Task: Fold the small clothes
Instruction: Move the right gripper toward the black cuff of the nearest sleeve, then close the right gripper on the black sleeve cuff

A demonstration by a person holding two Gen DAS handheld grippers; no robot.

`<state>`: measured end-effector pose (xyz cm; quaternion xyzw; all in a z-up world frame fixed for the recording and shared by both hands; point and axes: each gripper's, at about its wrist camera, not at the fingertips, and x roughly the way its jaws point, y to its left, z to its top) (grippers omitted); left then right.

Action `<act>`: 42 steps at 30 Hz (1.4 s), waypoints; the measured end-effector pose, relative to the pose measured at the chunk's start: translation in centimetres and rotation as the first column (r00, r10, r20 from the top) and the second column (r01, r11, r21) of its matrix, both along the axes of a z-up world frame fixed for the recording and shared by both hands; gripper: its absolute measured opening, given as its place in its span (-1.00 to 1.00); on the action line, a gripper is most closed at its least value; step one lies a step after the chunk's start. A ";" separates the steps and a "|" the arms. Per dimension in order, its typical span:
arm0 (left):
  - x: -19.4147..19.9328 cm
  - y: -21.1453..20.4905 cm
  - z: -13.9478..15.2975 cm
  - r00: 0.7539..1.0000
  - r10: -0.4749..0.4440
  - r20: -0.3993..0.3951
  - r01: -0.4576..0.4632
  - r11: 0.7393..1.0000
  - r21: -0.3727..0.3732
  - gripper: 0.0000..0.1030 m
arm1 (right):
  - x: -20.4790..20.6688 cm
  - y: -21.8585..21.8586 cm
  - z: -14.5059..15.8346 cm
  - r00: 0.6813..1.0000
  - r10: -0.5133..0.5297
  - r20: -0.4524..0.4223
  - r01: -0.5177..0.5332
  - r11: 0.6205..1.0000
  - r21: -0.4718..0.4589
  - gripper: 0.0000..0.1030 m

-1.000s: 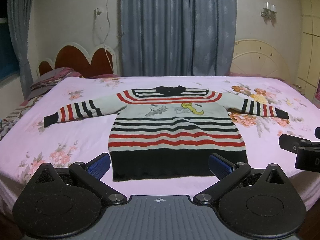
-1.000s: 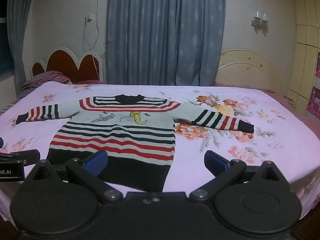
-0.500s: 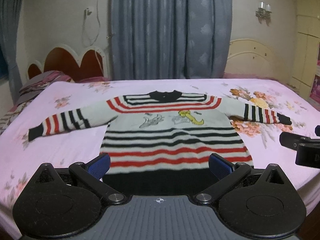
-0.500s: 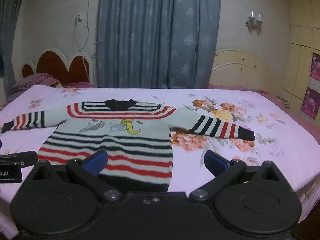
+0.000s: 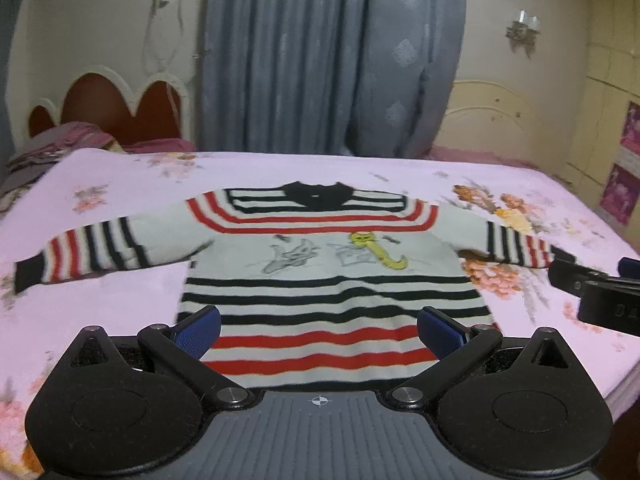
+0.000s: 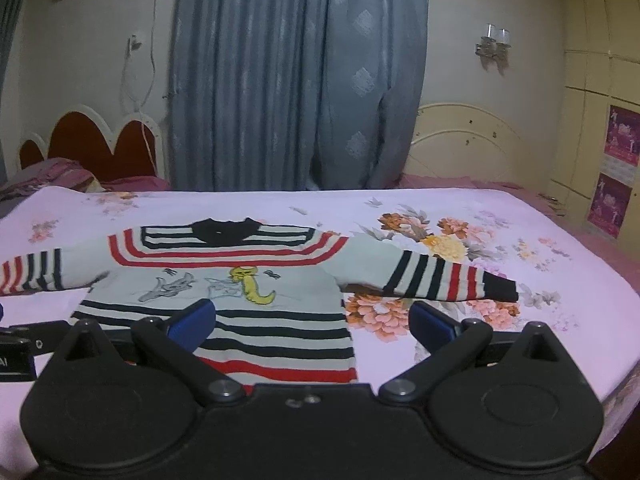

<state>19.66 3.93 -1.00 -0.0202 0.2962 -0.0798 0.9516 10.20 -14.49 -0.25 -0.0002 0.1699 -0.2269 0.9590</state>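
- Pink floral bedsheet covered the bed, the largest thing in both wrist views, running from the near edge at 6 o'clock to the grey curtain at 12
- Knitted and striped in red, black and pale grey, the sweater lay flat and face up on the sheet, collar toward 12 o'clock, hem toward 6, sleeves spread to 9 and 3
- It looked soft, light and floppy; I judged it would sag and drag if lifted by one point, so the hem corners or a cuff seemed the best holds
- The right sleeve ended in a black cuff at about 3 o'clock, well apart from the body
- The left gripper hung over the hem, its jaws spread wide with nothing between them
- The right gripper hung above the hem's right corner, likewise spread and empty, its blue pads clear of the knit
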 end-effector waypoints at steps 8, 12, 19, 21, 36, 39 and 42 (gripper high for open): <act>2.9 -3.4 -1.1 0.998 -0.038 0.055 0.037 0.999 0.027 1.00 | 2.0 -2.9 -0.7 0.998 -0.055 -0.033 0.055 0.998 0.000 0.99; 5.5 -5.9 -1.2 0.997 -0.032 0.077 0.031 0.999 0.024 1.00 | 3.7 -5.9 -1.1 0.997 -0.072 -0.035 0.072 0.997 0.017 0.99; 12.5 -11.8 -2.2 0.999 0.003 0.032 -0.004 0.999 0.036 1.00 | 7.1 -13.7 -1.3 0.994 -0.100 -0.031 0.102 0.993 0.067 0.99; 14.4 -13.9 -2.6 1.000 -0.005 0.019 0.004 0.999 0.048 1.00 | 8.1 -16.7 -1.4 0.992 -0.119 -0.038 0.121 0.989 0.083 0.99; 21.7 -24.8 -6.2 0.991 -0.033 -0.130 0.058 0.980 0.193 1.00 | 9.2 -38.4 -8.7 0.938 -0.345 -0.030 0.316 0.819 0.479 0.18; 22.8 -26.0 -6.5 0.990 -0.026 -0.140 0.055 0.977 0.208 1.00 | 9.3 -41.4 -10.8 0.926 -0.374 -0.049 0.331 0.743 0.581 -0.03; 23.7 -27.1 -6.5 0.990 -0.023 -0.136 0.052 0.976 0.212 1.00 | 9.2 -43.1 -12.4 0.921 -0.389 -0.028 0.312 0.691 0.652 -0.11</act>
